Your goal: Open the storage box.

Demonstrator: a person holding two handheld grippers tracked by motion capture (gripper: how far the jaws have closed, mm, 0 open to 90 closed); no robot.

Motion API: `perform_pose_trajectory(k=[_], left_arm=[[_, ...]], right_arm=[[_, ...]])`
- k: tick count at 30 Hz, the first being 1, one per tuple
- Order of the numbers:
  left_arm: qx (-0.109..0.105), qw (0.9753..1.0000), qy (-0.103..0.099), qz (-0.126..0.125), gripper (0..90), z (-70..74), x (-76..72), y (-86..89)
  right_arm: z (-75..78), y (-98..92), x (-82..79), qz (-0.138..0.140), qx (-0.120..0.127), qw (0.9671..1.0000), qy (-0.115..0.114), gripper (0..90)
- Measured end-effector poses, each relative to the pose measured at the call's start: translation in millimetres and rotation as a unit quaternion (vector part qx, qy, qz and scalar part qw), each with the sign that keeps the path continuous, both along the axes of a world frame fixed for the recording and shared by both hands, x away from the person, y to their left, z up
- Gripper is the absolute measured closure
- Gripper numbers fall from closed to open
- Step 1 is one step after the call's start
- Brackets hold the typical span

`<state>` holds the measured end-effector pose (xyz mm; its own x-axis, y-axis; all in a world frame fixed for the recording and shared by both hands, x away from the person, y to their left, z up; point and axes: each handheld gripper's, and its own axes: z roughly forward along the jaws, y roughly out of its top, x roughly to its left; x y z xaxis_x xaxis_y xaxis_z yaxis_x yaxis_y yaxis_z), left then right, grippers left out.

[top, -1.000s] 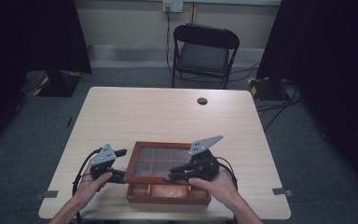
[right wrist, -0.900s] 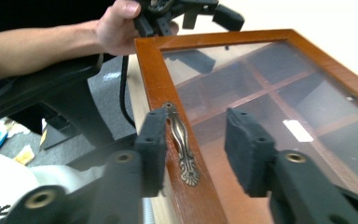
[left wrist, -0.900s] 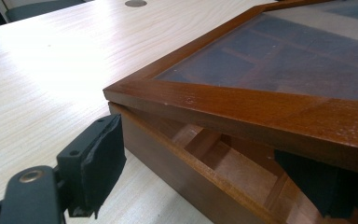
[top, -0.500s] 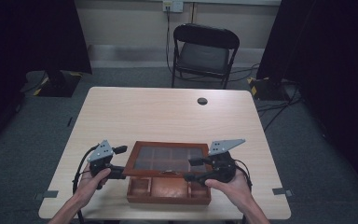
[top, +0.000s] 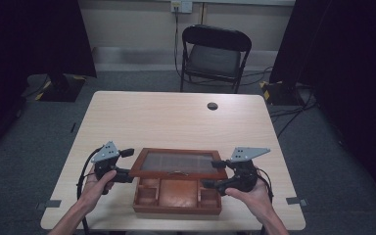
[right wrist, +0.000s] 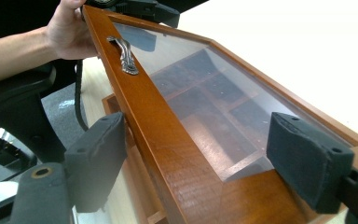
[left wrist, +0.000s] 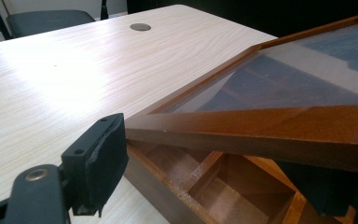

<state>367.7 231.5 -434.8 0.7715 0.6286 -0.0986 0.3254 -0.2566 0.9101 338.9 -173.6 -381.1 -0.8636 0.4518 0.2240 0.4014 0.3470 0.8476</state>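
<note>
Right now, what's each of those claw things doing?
Left gripper: jaws open, astride the raised lid's corner, not clamped.
Right gripper: jaws open, astride the lid's other front corner.

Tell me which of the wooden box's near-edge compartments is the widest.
The middle compartment of the wooden box. It spans much more of the near edge than the small left compartment and right compartment flanking it under the raised glass lid.
</note>
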Motion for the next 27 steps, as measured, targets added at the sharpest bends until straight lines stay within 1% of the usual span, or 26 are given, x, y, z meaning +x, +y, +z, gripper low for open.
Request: perform_pose_trajectory(k=[2, 3, 7, 8, 9, 10, 12, 13, 15, 17, 19, 21, 22, 23, 24, 25, 27], left_arm=[[-0.001, 1.0000, 0.000, -0.002, 17.6, 1.6, 1.7, -0.4], [-0.007, 1.0000, 0.001, -0.004, 17.4, 2.2, 2.9, -0.7], [-0.007, 1.0000, 0.002, -0.003, 16.8, 2.5, 3.3, -1.0], [-0.004, 1.0000, 0.001, -0.004, 17.0, 2.8, 3.7, -0.8], [-0.007, 1.0000, 0.002, -0.004, 17.4, 3.0, 4.2, -0.5], [-0.007, 1.0000, 0.002, -0.004, 17.9, 3.0, 4.2, -0.5], [-0.017, 0.9998, 0.006, -0.004, 18.6, 3.3, 4.1, -0.5], [-0.017, 0.9998, 0.005, -0.003, 19.2, 3.6, 4.3, -0.1], [-0.024, 0.9997, 0.006, -0.005, 19.8, 3.8, 6.4, -0.2], [-0.023, 0.9997, 0.005, -0.004, 19.6, 3.8, 7.2, -0.5], [-0.015, 0.9999, 0.002, -0.006, 19.4, 5.5, 9.7, -0.7], [-0.009, 0.9999, -0.001, -0.006, 18.4, 7.9, 12.0, -0.6], [-0.007, 0.9999, -0.003, -0.007, 17.9, 8.7, 13.3, -0.4], [-0.012, 0.9999, -0.001, -0.006, 17.5, 9.3, 15.3, -0.9], [-0.012, 0.9999, -0.001, -0.006, 17.4, 9.3, 15.3, -0.9], [-0.015, 0.9999, 0.000, -0.005, 17.1, 9.1, 16.3, -1.3], [-0.014, 0.9999, -0.002, 0.000, 17.1, 8.7, 18.1, -1.0]], right_arm=[[-0.2, -1.4, 1.9, -0.001, 0.003, 1.0000, -0.003, 17.2], [-0.9, -3.0, 3.9, -0.003, 0.006, 0.9999, -0.008, 17.1], [-2.5, -4.4, 6.0, -0.006, 0.010, 0.9999, -0.012, 16.7], [-2.9, -4.1, 6.6, -0.005, 0.009, 0.9999, -0.013, 16.7], [-3.2, -3.9, 7.6, -0.007, 0.003, 0.9998, -0.016, 16.7], [-3.2, -3.9, 7.6, -0.007, 0.003, 0.9998, -0.016, 16.7], [-3.3, -4.2, 9.2, -0.009, 0.005, 0.9998, -0.018, 16.9], [-3.6, -4.5, 10.4, -0.011, 0.007, 0.9997, -0.019, 16.5], [-5.2, -5.5, 14.1, -0.016, 0.010, 0.9996, -0.022, 16.9], [-6.0, -5.5, 15.6, -0.016, 0.012, 0.9996, -0.021, 17.4], [-7.7, -5.0, 18.8, -0.020, 0.010, 0.9995, -0.023, 17.6], [-9.1, -4.8, 22.3, -0.026, 0.014, 0.9993, -0.024, 21.2], [-9.7, -5.2, 24.5, -0.028, 0.017, 0.9992, -0.023, 21.2], [-9.3, -6.5, 28.1, -0.036, 0.029, 0.9987, -0.021, 21.3], [-9.3, -6.5, 28.1, -0.036, 0.029, 0.9987, -0.021, 21.3], [-8.1, -7.4, 31.2, -0.038, 0.035, 0.9983, -0.025, 23.5], [-7.2, -8.2, 32.5, -0.039, 0.035, 0.9982, -0.027, 24.8]])
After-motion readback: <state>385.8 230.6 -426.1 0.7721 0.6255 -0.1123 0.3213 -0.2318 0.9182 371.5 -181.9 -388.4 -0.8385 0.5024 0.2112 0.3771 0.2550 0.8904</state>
